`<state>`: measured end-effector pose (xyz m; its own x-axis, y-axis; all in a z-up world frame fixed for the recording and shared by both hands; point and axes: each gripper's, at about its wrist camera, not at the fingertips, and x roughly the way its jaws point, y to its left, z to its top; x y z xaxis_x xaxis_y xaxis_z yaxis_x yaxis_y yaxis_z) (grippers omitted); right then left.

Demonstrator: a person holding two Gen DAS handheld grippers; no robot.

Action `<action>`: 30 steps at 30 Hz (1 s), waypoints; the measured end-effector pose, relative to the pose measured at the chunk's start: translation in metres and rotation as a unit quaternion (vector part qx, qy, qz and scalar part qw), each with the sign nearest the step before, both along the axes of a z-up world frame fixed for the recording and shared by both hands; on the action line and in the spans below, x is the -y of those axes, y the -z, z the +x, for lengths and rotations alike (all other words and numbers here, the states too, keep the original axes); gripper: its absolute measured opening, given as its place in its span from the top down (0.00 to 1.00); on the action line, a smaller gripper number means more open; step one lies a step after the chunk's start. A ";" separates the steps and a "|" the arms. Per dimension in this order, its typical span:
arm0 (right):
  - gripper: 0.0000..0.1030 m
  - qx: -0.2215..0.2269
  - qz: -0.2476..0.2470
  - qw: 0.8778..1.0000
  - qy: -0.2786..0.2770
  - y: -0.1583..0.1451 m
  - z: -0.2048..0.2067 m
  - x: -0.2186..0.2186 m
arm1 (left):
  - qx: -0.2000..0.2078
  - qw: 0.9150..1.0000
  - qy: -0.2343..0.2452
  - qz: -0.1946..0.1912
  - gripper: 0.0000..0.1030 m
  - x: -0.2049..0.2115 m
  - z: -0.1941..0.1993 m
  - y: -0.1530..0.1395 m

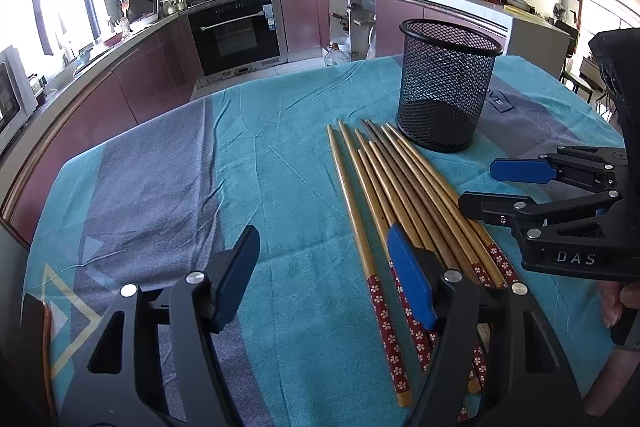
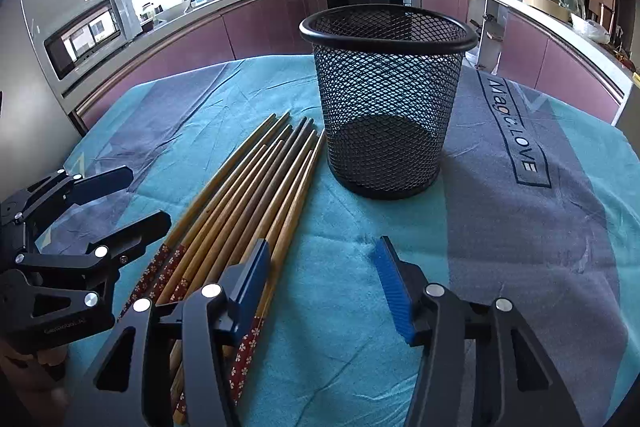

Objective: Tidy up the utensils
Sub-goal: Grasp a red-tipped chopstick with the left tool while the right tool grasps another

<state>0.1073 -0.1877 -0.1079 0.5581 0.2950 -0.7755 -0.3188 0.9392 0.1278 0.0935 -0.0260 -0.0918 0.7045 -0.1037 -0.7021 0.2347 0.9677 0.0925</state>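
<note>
1. The chopsticks (image 1: 394,195) were slim bamboo sticks, golden-brown along the shaft, one or two darker, each ending in a red handle printed with small white flowers.
2. They lay side by side in a loose bundle on the bench's teal and grey cloth (image 1: 200,163), thin tips pointing away from both grippers and toward the holder; about nine tips could be counted — the overlap hid the exact number.
3. One mesh holder (image 2: 386,99) — a black wire cup with a rolled rim — stood upright and empty ahead of the right gripper (image 2: 324,287), just beyond the chopstick tips and slightly to their right.
4. There were two grippers, each with blue pads. The left gripper (image 1: 324,271) hung above the cloth with its jaws apart and nothing between them; its right-hand finger sat over the red handles while its other finger was over bare cloth.
5. The right gripper was likewise parted and held nothing; its left-hand finger hovered over the rightmost handles, its other finger over bare teal cloth.
6. The bundle lay between the two grippers, whose fingers overlapped its two edges, with the handles nearest them.
7. Part of a hand (image 1: 618,303) showed beneath the right gripper's body in the left wrist view.
</note>
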 end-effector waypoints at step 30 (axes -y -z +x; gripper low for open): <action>0.91 -0.013 -0.031 0.999 -0.031 -0.002 0.032 -0.023 | -0.077 0.996 0.037 -0.020 0.79 0.018 0.058 0.015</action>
<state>0.1394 -0.1642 -0.1060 0.5189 0.2789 -0.8080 -0.3740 0.9241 0.0788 0.1518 -0.0439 -0.1069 0.5784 -0.1809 -0.7954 0.3140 0.9493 0.0124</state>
